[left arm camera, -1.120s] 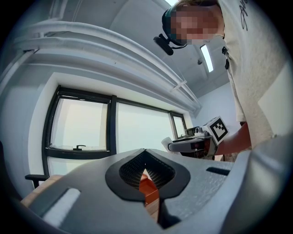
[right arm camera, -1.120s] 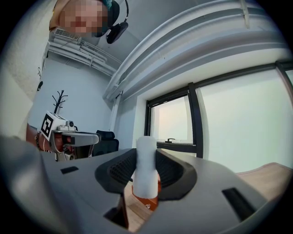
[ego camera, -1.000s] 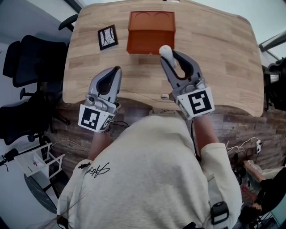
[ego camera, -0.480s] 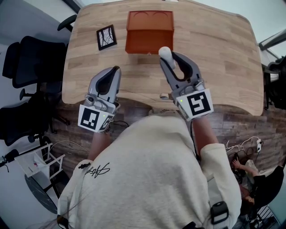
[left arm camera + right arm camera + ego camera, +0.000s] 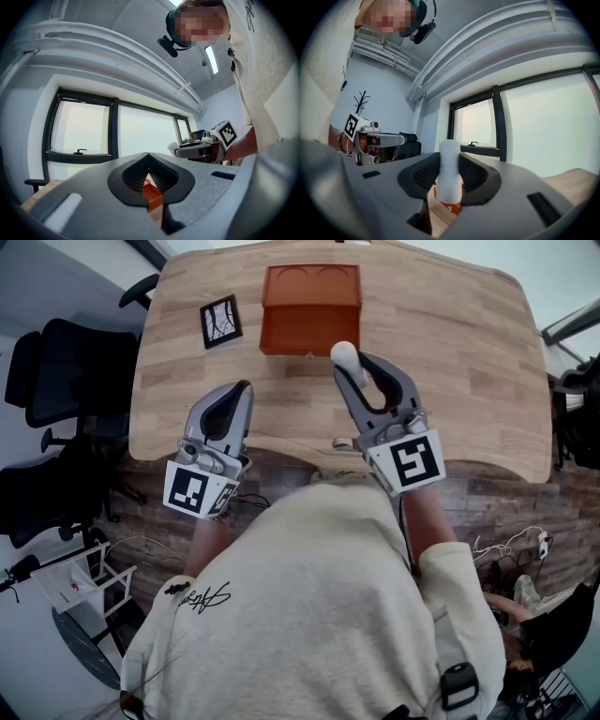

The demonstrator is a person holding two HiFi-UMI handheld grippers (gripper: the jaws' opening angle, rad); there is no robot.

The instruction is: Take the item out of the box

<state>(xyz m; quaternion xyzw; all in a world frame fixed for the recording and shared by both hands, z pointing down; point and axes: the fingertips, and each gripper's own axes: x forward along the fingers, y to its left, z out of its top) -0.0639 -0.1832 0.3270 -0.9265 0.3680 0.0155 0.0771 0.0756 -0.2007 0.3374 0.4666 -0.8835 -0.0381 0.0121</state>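
From the head view I see the right gripper [image 5: 357, 365] out over the wooden table [image 5: 450, 362]. It is closed on the white item [image 5: 344, 351]. The item's rounded end pokes past the jaw tips, right at the near edge of the orange box [image 5: 309, 310] and toward its right side.

That view cannot show me how the pads sit, but the right gripper view does. There the white item [image 5: 450, 171] stands upright between the 2 ribbed pads and fills the gap. Both pads are against it, and its girth holds the jaws fairly wide. A slice of the orange box [image 5: 449, 205] shows beyond and below it, so the item is outside the box, on its near side.

The left gripper [image 5: 242, 390] hangs over the near left part of the table, well apart from the box. Its own view shows the jaw tips met with nothing between them. Only a sliver of the far-off box shows through the slot under the tips.

Only the head view gives me the square marker card [image 5: 220, 322] lying just left of the box. It also shows the black office chairs [image 5: 66, 362] off the table's left side. Only the 2 gripper views show the big windows [image 5: 84, 131] on the far wall, and each catches the other gripper out to its side.
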